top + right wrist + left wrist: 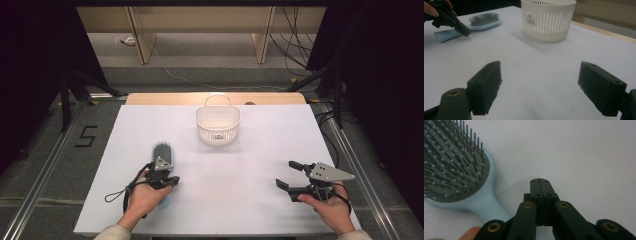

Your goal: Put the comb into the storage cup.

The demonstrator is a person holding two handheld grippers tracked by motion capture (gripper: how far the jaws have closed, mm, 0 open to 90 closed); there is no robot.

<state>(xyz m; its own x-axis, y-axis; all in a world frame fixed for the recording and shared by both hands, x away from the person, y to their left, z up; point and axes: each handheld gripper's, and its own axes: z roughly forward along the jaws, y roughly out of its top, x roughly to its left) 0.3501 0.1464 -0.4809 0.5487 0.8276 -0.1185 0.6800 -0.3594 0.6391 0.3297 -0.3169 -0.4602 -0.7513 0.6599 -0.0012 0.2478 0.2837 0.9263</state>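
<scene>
light: bright, even on white table top (250,165)
surroundings: dark
shadows: soft
focus: close black jaws blurred, gripper views

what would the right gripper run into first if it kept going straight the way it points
Probably nothing soon: the open right gripper looks along bare white table. The white basket stands farther off, roughly on that line, so it seems the first thing met, though depth is hard to judge.

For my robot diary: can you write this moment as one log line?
left tongs: shut, empty, beside hairbrush | right tongs: open, empty | basket: upright
</scene>
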